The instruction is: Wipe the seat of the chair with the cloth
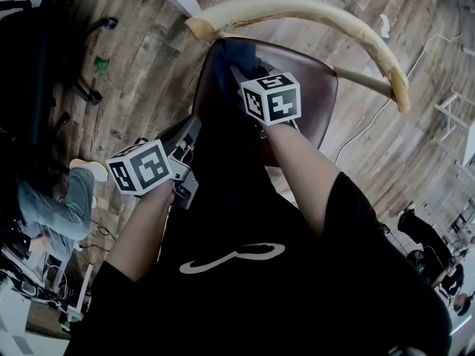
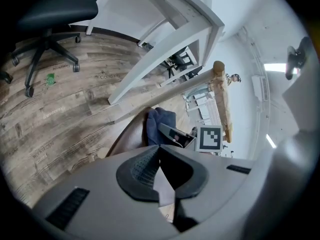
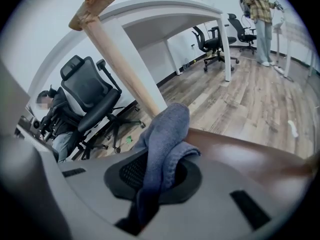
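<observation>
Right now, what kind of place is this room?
Probably an open office or lab workspace: black swivel chairs, white desks and a wood-plank floor.

Blue cloth [image 3: 169, 129] on brown chair seat [image 3: 245, 153]

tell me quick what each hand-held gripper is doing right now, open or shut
Left hand-held gripper: shut, nothing between its jaws.
Right hand-held gripper: shut on the blue cloth.

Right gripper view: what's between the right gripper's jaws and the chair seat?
The blue cloth: the right gripper is shut on it, and it bunches ahead of the jaw tips, before the brown seat. Seen in the right gripper view.
</observation>
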### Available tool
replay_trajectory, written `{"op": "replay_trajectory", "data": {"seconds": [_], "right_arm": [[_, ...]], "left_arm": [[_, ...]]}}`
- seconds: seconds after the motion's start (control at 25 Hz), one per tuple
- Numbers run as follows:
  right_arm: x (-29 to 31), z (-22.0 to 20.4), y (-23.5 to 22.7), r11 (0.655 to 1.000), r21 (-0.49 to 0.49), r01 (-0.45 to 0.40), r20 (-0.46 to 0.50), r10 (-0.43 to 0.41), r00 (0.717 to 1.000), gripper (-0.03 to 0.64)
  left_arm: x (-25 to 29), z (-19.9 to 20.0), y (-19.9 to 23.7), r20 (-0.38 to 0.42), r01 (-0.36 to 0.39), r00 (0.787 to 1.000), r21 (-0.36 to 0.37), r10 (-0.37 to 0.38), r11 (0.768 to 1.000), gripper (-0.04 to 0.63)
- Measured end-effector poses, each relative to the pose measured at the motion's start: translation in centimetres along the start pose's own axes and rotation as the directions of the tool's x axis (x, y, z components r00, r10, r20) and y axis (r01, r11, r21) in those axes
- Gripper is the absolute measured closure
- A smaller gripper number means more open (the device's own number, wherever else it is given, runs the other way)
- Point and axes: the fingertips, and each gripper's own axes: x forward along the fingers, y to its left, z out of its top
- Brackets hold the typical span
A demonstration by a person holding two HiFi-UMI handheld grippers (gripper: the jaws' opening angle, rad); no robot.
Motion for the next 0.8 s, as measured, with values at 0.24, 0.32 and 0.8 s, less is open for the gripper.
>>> {"op": "replay_trajectory", "data": {"seconds": [0.24,0.32,0.8], "right_arm": [[-3.0,-1.2,-4.3,0.998,0.004,0.066,0.02,-0.066,0.998,0.571],[-4.5,-1.7,-6.3,0.995,0.02,0.096,0.03,-0.097,0.995,0.571],[-14.6,-8.8,-16.1,0.953,0.079,0.294,0.017,-0.296,0.955,0.571]], "left_arm": [[1.0,0.5,-1.6,-0.013,0.015,1.0,0.015,-0.015,1.0,0.581],[1.2,0.6,-2.2,-0.018,0.018,1.0,0.027,-0.017,0.999,0.581],[2.7,-0.1,-4.1,-0.067,0.017,0.998,0.076,-0.012,0.997,0.581]]}}
